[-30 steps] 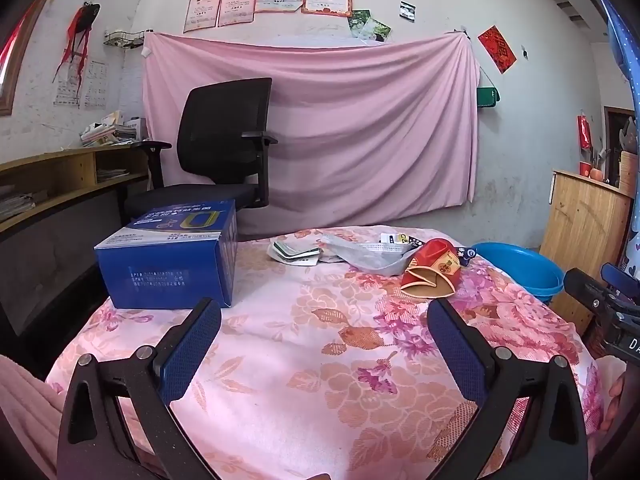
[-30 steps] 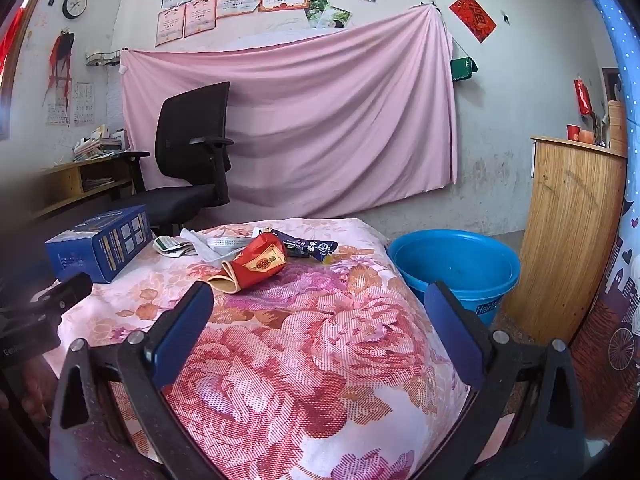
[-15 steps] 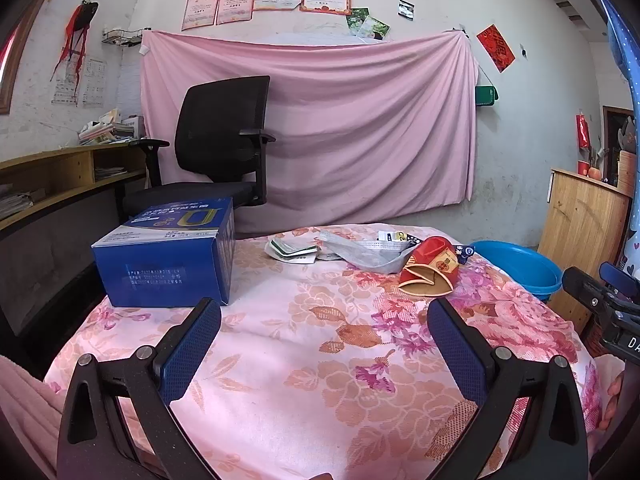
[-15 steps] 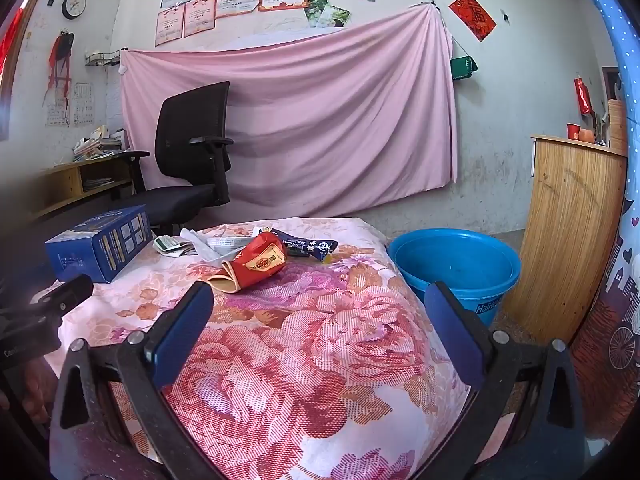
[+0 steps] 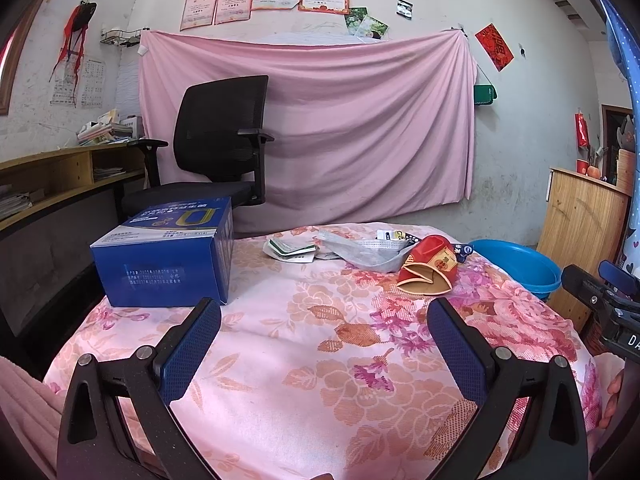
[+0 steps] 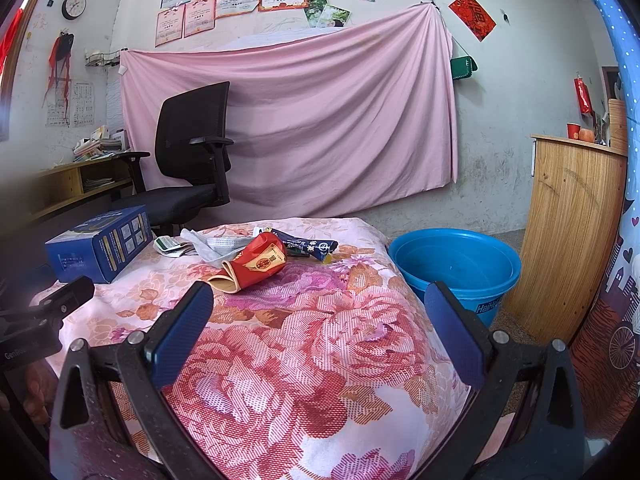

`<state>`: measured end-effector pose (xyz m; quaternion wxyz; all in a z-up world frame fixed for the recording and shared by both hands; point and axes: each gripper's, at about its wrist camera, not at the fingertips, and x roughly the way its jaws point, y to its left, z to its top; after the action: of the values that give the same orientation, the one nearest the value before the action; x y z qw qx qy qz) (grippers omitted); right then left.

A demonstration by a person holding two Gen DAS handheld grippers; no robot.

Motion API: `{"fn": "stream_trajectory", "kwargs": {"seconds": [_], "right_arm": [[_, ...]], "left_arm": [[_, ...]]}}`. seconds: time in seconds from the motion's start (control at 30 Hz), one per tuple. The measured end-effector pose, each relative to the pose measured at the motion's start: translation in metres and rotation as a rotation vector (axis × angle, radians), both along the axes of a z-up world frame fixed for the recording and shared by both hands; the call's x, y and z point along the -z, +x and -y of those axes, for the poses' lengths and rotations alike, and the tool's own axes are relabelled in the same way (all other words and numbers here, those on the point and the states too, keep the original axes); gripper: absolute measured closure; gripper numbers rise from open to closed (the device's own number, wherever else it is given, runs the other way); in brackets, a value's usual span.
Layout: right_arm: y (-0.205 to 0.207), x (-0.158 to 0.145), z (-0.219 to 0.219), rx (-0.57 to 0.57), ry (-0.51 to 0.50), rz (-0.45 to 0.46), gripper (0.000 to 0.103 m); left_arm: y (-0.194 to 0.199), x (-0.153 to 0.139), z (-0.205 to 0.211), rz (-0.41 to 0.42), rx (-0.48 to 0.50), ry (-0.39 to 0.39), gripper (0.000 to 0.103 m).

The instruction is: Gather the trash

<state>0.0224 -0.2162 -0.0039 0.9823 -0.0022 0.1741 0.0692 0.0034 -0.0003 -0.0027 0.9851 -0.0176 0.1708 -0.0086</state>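
Trash lies at the far side of a table with a floral cloth [image 5: 320, 360]: a red and gold folded packet [image 5: 430, 266] [image 6: 256, 260], a grey face mask [image 5: 368, 250] [image 6: 222, 246], a green-and-white wrapper [image 5: 290, 248] [image 6: 170, 245] and a dark blue wrapper [image 6: 312, 246]. A blue bucket [image 6: 454, 266] [image 5: 516, 262] stands on the floor to the table's right. My left gripper [image 5: 320, 320] hovers open over the near middle of the table, well short of the trash. Also open and holding nothing, my right gripper [image 6: 318, 312] hangs over the table's right part.
A blue carton [image 5: 168, 258] [image 6: 100, 242] stands on the table's left side. Behind the table are a black office chair [image 5: 216, 148], a pink hanging sheet and a wooden desk [image 5: 52, 176] at left. A wooden cabinet [image 6: 572, 232] stands right of the bucket.
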Motion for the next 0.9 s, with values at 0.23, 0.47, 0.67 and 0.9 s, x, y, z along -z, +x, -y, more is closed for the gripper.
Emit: {"fn": "stream_trajectory", "kwargs": {"seconds": [0.23,0.47,0.67,0.9], "right_arm": [[-0.0001,-0.0002,0.0001,-0.001,0.0,0.0,0.0],[-0.0001,-0.0004,0.0002,0.0,0.0,-0.001,0.0],[-0.0002,-0.0004,0.0003,0.0,0.001,-0.001,0.0],[-0.0002,-0.0009,0.0004,0.0,0.001,-0.002,0.0]], "left_arm": [[0.0005,0.0005,0.0007,0.0,0.0,0.001,0.002],[0.0002,0.0026,0.0044,-0.002,0.003,0.006,0.002],[0.0005,0.004,0.0061,-0.002,0.006,0.004,0.002],[0.0005,0.0041,0.0062,-0.002,0.006,0.005,0.002]]}}
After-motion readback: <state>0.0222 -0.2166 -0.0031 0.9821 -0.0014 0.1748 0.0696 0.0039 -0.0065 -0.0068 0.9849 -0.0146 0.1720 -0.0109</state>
